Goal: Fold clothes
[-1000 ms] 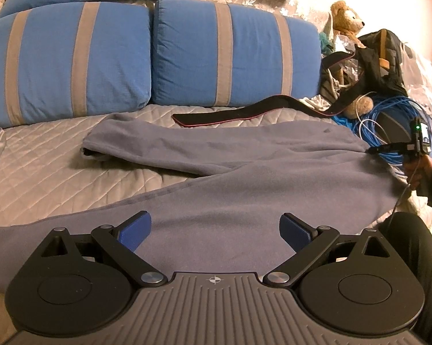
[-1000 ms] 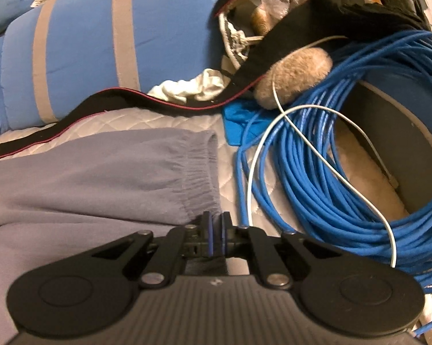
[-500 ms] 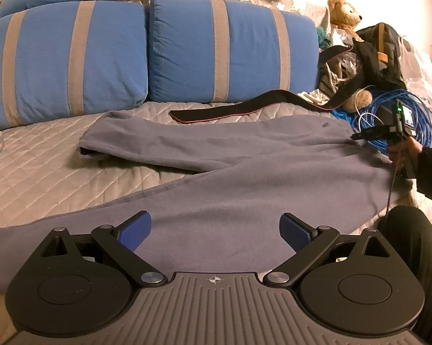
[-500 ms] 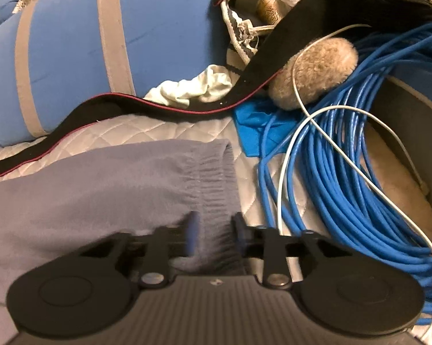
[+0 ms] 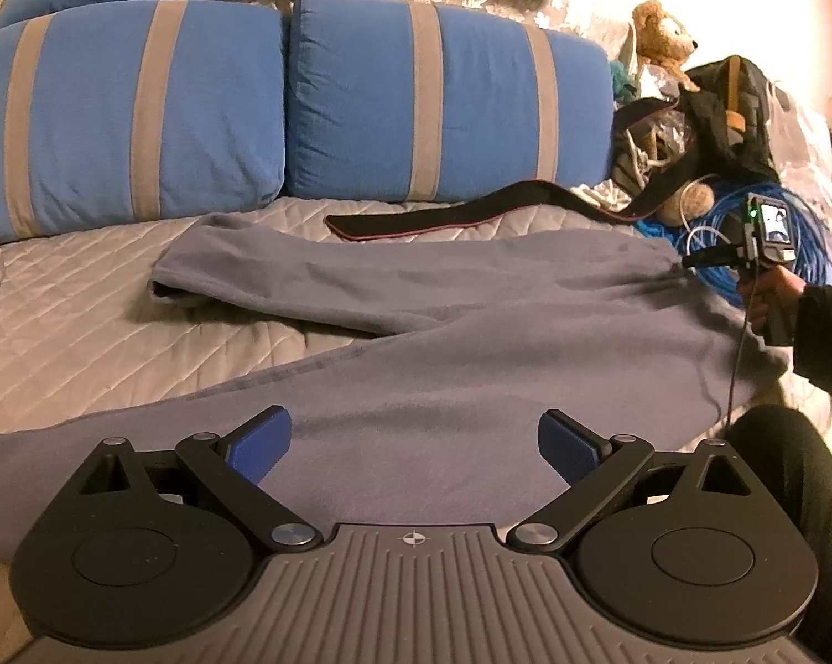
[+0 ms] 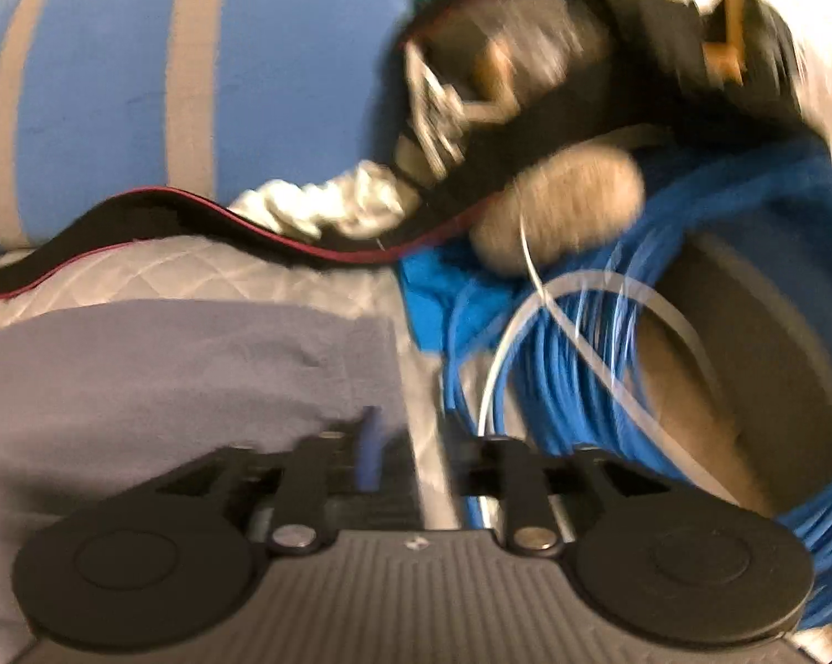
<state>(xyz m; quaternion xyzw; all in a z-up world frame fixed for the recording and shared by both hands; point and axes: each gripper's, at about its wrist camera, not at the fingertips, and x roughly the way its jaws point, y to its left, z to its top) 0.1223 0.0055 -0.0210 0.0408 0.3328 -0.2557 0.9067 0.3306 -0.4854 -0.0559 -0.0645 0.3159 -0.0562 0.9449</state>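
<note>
Holding my left claw (image 5: 413, 440) spread wide above the grey trousers (image 5: 471, 343) sprawled unfolded across the bed (image 5: 56, 332), I keep my right claw (image 6: 410, 454) parted, gripping nothing, at their waistband near the bed's right edge.

Striped blue pillows (image 5: 283, 110), teddy bear (image 5: 662, 39) — coiled blue cable (image 6: 609, 365)

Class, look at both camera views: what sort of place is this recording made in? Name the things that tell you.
Most likely a bedroom at home: the grey trousers lie spread on a quilted bed cover, two blue striped pillows stand along the back, and a teddy bear sits among clutter.
</note>
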